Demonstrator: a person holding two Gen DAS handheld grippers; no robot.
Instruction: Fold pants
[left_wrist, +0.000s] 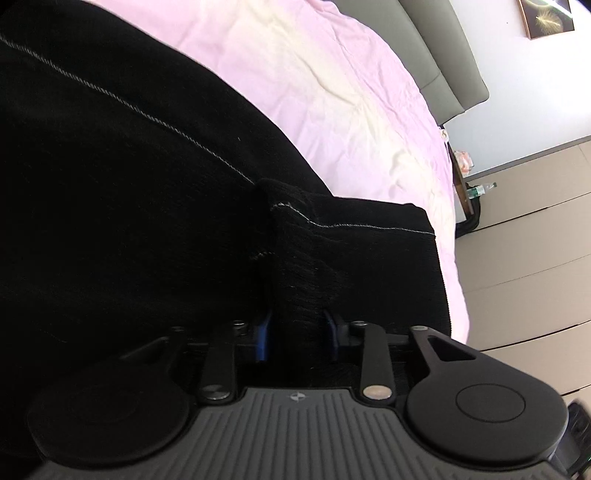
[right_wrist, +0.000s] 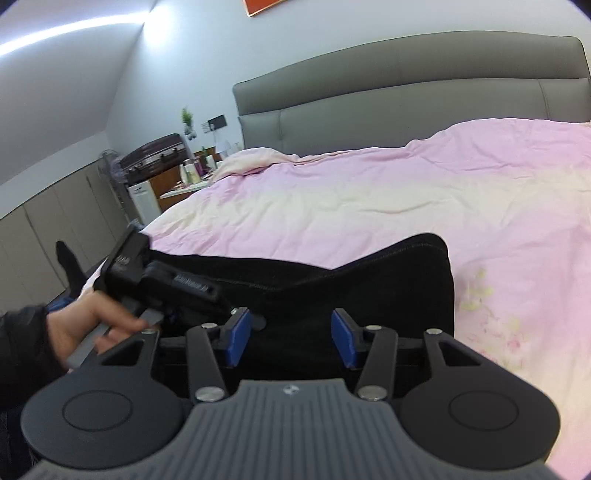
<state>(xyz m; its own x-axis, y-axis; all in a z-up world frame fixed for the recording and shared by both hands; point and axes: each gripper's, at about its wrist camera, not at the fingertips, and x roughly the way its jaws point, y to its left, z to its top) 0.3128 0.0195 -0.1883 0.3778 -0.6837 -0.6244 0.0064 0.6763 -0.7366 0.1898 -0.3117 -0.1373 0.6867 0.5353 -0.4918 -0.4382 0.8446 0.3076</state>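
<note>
1. Pants (right_wrist: 332, 280): black, white-stitched seams; lying on the pink bed cover (right_wrist: 369, 192), bulk toward 9 o'clock of the left wrist view. Already doubled, judging by the layered edges.
2. Left hand-held gripper (left_wrist: 297, 332): blue pads clamped on a bunched edge of the pants near a seam junction, likely to carry that edge over for the next fold.
3. Right hand-held gripper (right_wrist: 291, 339): pads (right_wrist: 238, 341) apart, nothing between them; poised just beside the near edge of the pants, seemingly ready to take a second corner.
4. Person's hand (right_wrist: 85, 321): at 9 o'clock in the right wrist view, gripping the left tool's handle.
5. Headboard (right_wrist: 406, 88): grey, at 12 o'clock.
</note>
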